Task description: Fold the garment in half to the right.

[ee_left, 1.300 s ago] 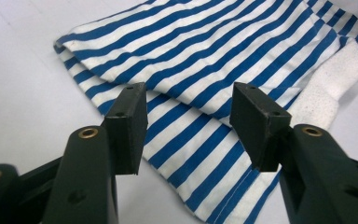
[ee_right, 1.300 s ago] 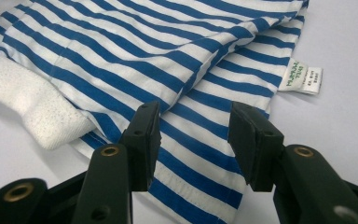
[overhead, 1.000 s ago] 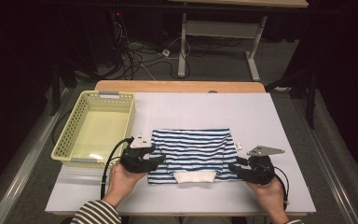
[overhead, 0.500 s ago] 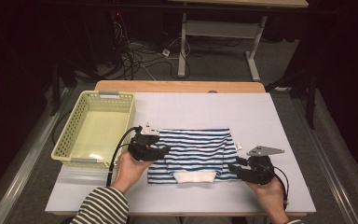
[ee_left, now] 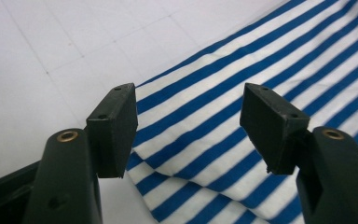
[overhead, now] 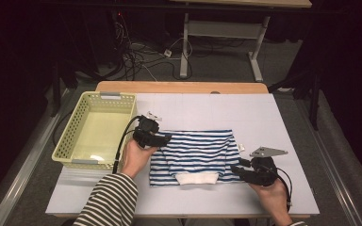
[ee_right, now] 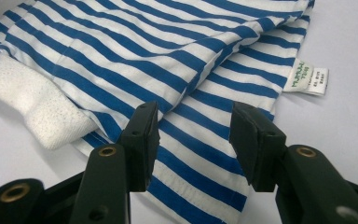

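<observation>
Left tongs (overhead: 162, 138) moved to striped garment's (overhead: 195, 153) far corner, opening

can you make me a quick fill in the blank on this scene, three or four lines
1. The folded garment on the table has white and ____ stripes.
2. The yellow basket stands to the ____ of the garment in the high view.
3. The jaws of the left gripper stand ____, with nothing pinched between them.
4. The cuff at the garment's near edge is plain ____.

Missing words: blue; left; open; white
</observation>
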Action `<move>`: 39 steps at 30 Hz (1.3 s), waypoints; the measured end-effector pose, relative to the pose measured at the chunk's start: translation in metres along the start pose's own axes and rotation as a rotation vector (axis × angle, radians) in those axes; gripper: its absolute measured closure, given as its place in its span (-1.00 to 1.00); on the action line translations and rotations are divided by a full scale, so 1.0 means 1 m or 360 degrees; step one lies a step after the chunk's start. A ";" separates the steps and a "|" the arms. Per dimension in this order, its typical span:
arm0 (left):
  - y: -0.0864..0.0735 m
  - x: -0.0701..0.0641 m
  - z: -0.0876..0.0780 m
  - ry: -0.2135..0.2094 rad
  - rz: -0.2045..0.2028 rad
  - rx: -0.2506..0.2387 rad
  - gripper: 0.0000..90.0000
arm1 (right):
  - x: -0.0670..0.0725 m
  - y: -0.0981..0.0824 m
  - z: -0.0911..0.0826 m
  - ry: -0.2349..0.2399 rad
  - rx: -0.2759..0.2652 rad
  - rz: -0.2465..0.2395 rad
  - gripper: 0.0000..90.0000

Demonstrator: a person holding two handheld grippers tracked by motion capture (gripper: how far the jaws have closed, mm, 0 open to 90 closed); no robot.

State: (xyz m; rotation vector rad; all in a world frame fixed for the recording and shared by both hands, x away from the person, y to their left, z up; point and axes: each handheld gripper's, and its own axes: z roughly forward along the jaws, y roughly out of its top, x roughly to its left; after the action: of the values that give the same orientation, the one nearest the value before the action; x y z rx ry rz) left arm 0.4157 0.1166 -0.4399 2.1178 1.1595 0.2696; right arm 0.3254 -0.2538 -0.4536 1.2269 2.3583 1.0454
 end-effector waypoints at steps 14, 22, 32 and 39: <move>0.005 0.026 0.034 0.0110 -0.0175 0.0127 -0.25 | 0.001 0.000 0.000 -0.0008 -0.0001 -0.0007 0.15; 0.001 0.034 0.043 0.0125 -0.0239 0.0169 -0.21 | 0.000 0.000 0.000 -0.0008 0.0003 0.0001 0.15; 0.000 0.032 0.041 0.0088 -0.0206 0.0203 0.44 | 0.002 0.000 0.001 -0.0008 0.0009 -0.0003 0.15; 0.001 0.031 0.041 0.0023 -0.0223 0.0225 0.78 | 0.004 0.000 0.002 -0.0008 0.0012 -0.0006 0.15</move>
State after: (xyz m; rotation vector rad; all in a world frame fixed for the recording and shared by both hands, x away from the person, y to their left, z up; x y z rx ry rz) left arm 0.4541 0.1217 -0.4739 2.1459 1.3636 0.1422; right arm 0.3245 -0.2500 -0.4545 1.2258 2.3620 1.0321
